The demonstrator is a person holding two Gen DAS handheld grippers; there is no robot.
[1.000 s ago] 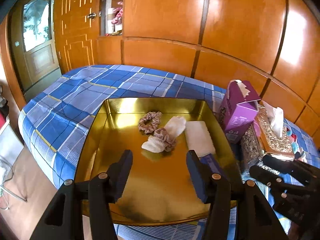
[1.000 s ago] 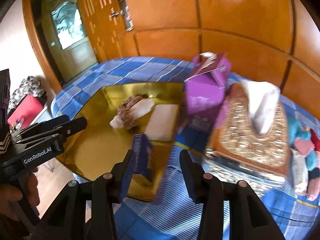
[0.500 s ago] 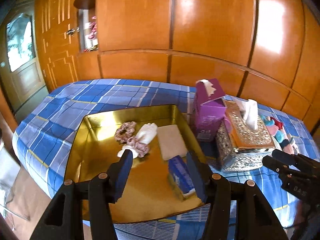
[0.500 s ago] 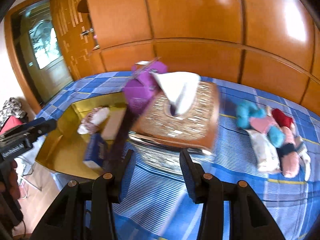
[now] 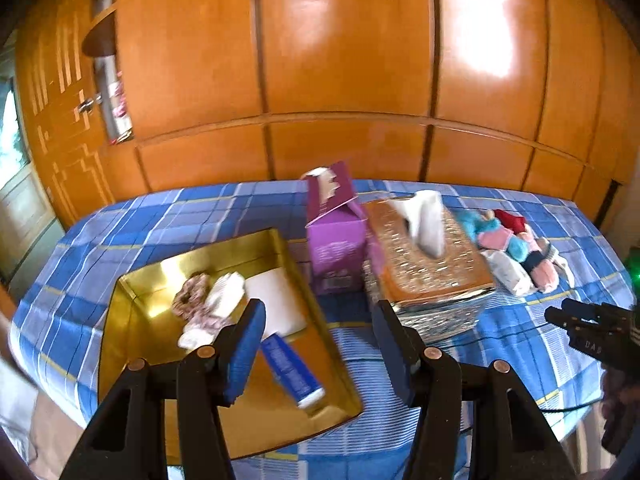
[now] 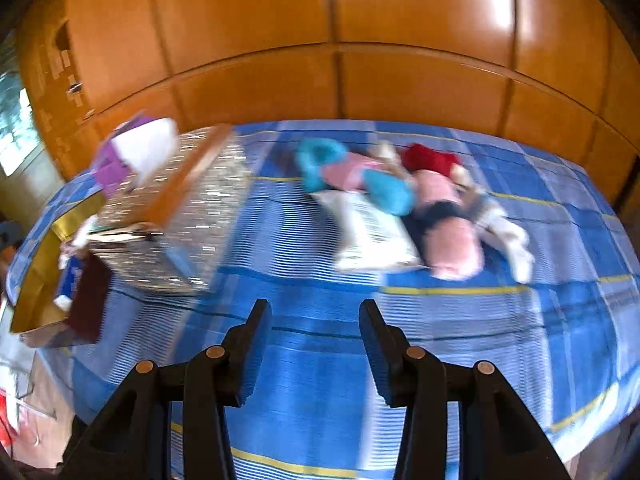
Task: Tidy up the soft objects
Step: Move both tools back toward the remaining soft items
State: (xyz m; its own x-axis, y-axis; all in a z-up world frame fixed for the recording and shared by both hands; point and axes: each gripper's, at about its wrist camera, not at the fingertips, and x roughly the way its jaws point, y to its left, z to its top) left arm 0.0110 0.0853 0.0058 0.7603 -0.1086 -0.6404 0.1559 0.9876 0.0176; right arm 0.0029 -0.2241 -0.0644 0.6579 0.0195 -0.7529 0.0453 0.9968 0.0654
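Left wrist view: your left gripper [image 5: 320,344] is spread wide and holds nothing, low in the frame above the near edge of the gold tray [image 5: 132,320]. The tray, left of centre, already carries scrunchies [image 5: 192,300], a white pad [image 5: 280,304] and a blue packet [image 5: 292,372] — so sorting looks partly done. The pile of soft items [image 5: 516,248] waits at the right, beyond the glittery tissue box [image 5: 428,272], well apart from this tool.

Right wrist view: your right gripper [image 6: 316,344] is also fully parted and empty, above bare checked bedspread [image 6: 560,320]. The pile sits ahead in the upper centre-right — blurred, but the pink roll [image 6: 452,248] lies nearest. You appear to be between picks; next, reach forward and close on one piece only.
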